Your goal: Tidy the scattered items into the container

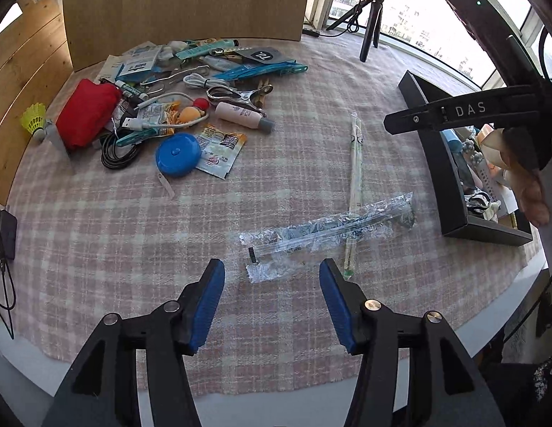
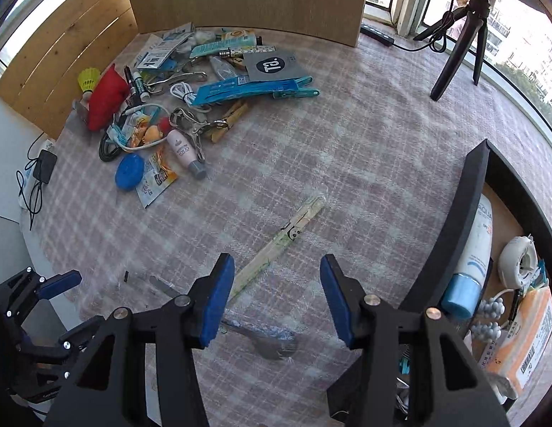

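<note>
A utensil in clear crinkled wrap point(image 1: 329, 231) lies on the checked cloth point(image 1: 133, 213), just ahead of my left gripper point(image 1: 272, 277), which is open with nothing between its blue pads. Chopsticks in a paper sleeve point(image 1: 356, 178) lie across the wrap's far end. My right gripper point(image 2: 276, 281) is open and empty above the chopsticks point(image 2: 276, 249) and the wrapped utensil point(image 2: 261, 331). The black container point(image 2: 468, 213) stands at the right, holding a sunscreen tube point(image 2: 471, 249), a white tape dispenser point(image 2: 518, 259) and an orange packet. One black finger point(image 1: 453, 112) of the right gripper crosses the left wrist view above the container point(image 1: 436, 163).
At the far left lies a pile: red pouch point(image 1: 87, 114), blue tape measure point(image 1: 178, 154), pink bottle point(image 1: 240, 114), cables, packets, clips and a yellow shuttlecock point(image 1: 33, 121). A cardboard wall point(image 1: 187, 7) stands behind it. A tripod point(image 2: 461, 35) stands at the back right, a charger point(image 1: 3, 235) at the left edge.
</note>
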### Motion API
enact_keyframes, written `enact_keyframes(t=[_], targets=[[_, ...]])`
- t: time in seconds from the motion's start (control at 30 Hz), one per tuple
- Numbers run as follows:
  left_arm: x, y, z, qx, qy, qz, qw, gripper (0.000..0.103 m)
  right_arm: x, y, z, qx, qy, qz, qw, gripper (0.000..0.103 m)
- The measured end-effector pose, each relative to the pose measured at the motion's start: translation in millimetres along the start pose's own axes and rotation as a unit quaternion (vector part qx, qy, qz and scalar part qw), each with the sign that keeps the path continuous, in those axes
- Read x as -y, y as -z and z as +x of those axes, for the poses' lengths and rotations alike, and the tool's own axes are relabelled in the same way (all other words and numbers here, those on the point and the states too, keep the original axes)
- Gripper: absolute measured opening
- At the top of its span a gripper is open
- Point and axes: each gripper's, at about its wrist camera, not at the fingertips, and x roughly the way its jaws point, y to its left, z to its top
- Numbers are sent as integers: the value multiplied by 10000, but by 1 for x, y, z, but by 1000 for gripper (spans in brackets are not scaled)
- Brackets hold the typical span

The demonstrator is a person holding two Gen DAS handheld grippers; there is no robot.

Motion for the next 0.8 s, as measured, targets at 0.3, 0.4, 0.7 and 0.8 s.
enact_keyframes(t=[0.3,0.4,0.7,0.8], targets=[[31,-3,20,-307,20,1231,9919,61,5,-6,43,-544,-40,402,9977,50],[49,-8,29,-404,59,1754,9837,62,15,-9,52,-651,-13,598,9961,50],[84,-27,66,-716,245,2569,9635,62,35,-15,69,-780,-256,1246,9888,50],[87,-31,74,-761,344,2640,9609,62,29,-18,69,-751,-197,1176,9900,49]])
